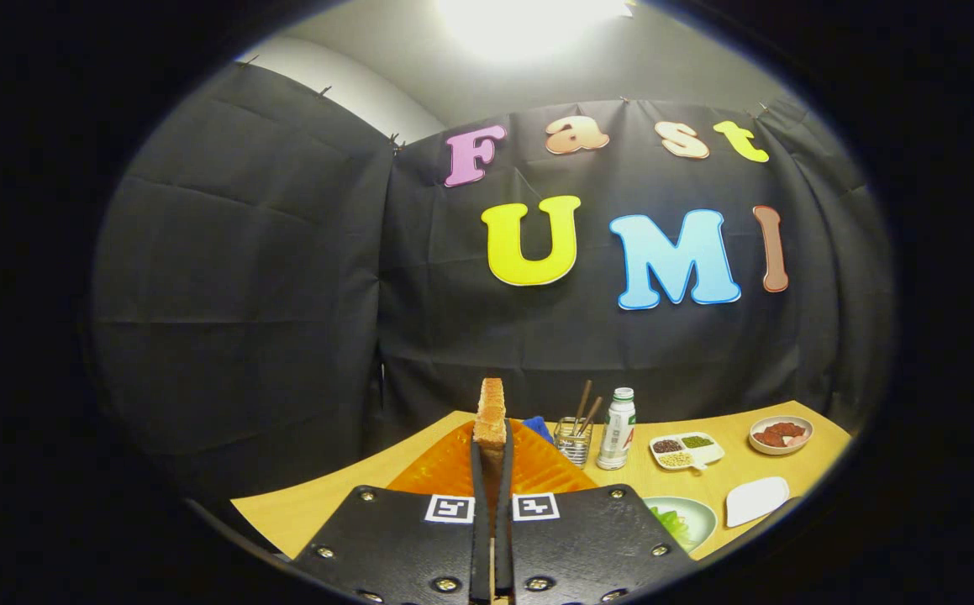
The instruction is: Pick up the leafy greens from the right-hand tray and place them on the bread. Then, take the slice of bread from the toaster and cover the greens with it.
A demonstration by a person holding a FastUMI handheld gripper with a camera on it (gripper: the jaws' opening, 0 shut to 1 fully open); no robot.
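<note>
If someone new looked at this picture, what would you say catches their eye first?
First, the bread slice, held upright edge-on between the closed fingers of the claw. Right behind it lies a bright orange mat on the table. Off to the right stand a bottle and a white dish of beans.

black creased cloth (268, 277) hangs as the booth's wall, pinned along its top edge and meeting at a corner seam. above it a pale grey plaster wall (419, 63) catches a bright overhead light (520, 21). below stands a light wooden table (327, 504).
</note>
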